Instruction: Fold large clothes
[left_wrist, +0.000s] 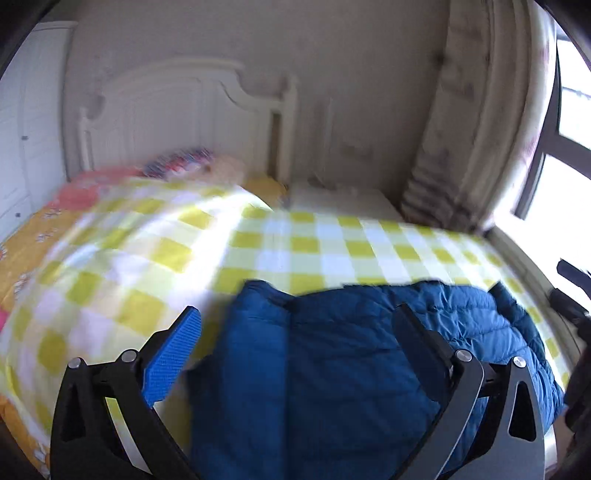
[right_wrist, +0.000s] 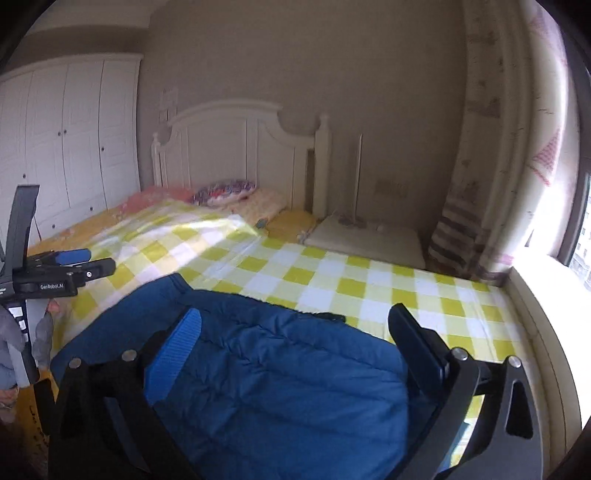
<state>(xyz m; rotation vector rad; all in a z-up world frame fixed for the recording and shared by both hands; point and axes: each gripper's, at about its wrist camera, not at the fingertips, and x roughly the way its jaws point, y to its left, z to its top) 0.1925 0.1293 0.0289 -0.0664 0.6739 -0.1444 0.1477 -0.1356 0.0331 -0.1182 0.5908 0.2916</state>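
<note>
A blue quilted jacket (left_wrist: 351, 362) (right_wrist: 280, 373) lies on the yellow-and-white checked sheet (left_wrist: 325, 243) (right_wrist: 332, 280) at the near end of the bed. My left gripper (left_wrist: 299, 325) hangs above the jacket's left part, jaws wide open, nothing between its blue pads. My right gripper (right_wrist: 295, 321) hovers over the jacket too, also wide open and holding nothing. In the right wrist view the left gripper (right_wrist: 77, 266) shows at the left edge, carried by a gloved hand (right_wrist: 14, 343). The left wrist view is blurred.
A white headboard (right_wrist: 236, 147) and pillows (right_wrist: 225, 192) stand at the far end of the bed. White wardrobe doors (right_wrist: 62, 140) line the left wall. A white bedside table (right_wrist: 365, 236), a patterned curtain (right_wrist: 502, 147) and a bright window (left_wrist: 576, 110) are on the right.
</note>
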